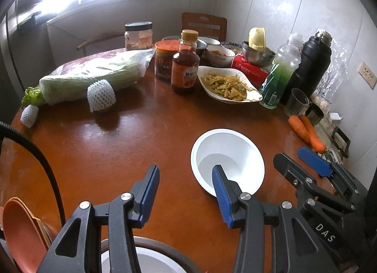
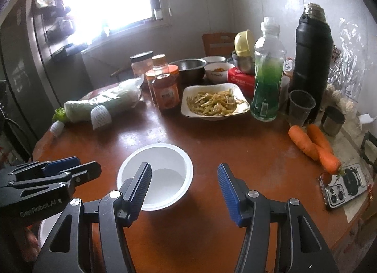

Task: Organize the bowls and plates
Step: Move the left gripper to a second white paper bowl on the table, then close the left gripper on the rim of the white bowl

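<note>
Bowls: one white bowl (image 1: 227,161) upright on the round brown table (image 1: 146,136), near edge, empty – a second white one (image 1: 146,261) partly hidden under the left gripper, low in the left wrist view
Plates: stack of orange plates (image 1: 21,233) at the left edge, count unclear; one white dish of yellow-green shredded food (image 2: 215,104) mid-table
Left gripper (image 1: 186,196): jaws apart, nothing between them; its right finger overlaps the white bowl's near rim in the left wrist view, contact cannot be told
Right gripper (image 2: 183,190): jaws apart, empty – left finger overlaps the white bowl (image 2: 155,175), contact also unclear
Carrots: two (image 2: 313,146), touching, right side of table
Phone: one (image 2: 344,185), flat, just beside the carrot tips
Bottles and jars: one green drink bottle (image 2: 267,79), one black flask (image 2: 312,60), one brown sauce bottle (image 1: 185,65), two jars (image 1: 165,58) behind it
Cups: two – one clear (image 2: 300,108), one metal (image 2: 333,119)
Far bowls: two steel (image 2: 188,66), two white at least, crowded
Cabbage: one, bagged (image 1: 94,75), left side; two white foam sleeves (image 1: 101,95) by it
</note>
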Available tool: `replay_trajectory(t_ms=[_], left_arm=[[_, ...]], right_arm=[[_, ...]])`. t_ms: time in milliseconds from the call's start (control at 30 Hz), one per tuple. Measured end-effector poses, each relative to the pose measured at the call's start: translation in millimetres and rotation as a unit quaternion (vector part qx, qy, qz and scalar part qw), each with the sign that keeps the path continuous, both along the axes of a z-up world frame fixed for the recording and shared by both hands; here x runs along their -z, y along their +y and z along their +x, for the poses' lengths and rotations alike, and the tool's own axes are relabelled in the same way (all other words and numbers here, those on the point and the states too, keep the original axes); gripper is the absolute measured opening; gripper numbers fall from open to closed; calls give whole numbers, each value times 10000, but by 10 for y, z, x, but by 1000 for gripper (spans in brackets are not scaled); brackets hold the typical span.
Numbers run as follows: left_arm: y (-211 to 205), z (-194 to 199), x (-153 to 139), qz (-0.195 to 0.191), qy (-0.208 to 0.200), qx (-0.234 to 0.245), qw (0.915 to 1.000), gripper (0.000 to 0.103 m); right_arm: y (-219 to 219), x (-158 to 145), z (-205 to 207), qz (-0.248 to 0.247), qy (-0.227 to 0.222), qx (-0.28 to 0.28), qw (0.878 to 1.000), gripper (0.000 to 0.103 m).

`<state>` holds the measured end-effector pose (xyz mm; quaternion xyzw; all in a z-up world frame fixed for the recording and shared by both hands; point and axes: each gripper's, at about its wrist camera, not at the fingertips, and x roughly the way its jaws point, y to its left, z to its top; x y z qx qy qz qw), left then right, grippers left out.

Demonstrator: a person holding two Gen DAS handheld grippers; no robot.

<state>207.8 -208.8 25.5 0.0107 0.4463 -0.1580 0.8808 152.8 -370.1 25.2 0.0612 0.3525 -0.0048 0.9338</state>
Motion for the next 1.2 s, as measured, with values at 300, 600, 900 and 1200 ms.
replay_trajectory(t_ms=[300, 600, 900, 1200], left_arm=[[-77, 148, 126, 80, 213, -55, 9997, 47], [-161, 258, 248, 148, 407, -80, 9990, 47], [-188, 360, 342, 167, 588, -80, 9981, 47], [-191, 451, 453, 293, 780, -173, 9964, 47]], right_arm=[[-67, 169, 172, 52, 292, -103, 9995, 60], [-87, 320, 285, 127, 497, -242, 9984, 60], [-59, 435, 378, 157, 632, -327, 9973, 60], [-42, 519, 454, 123, 773, -368, 9963, 60]])
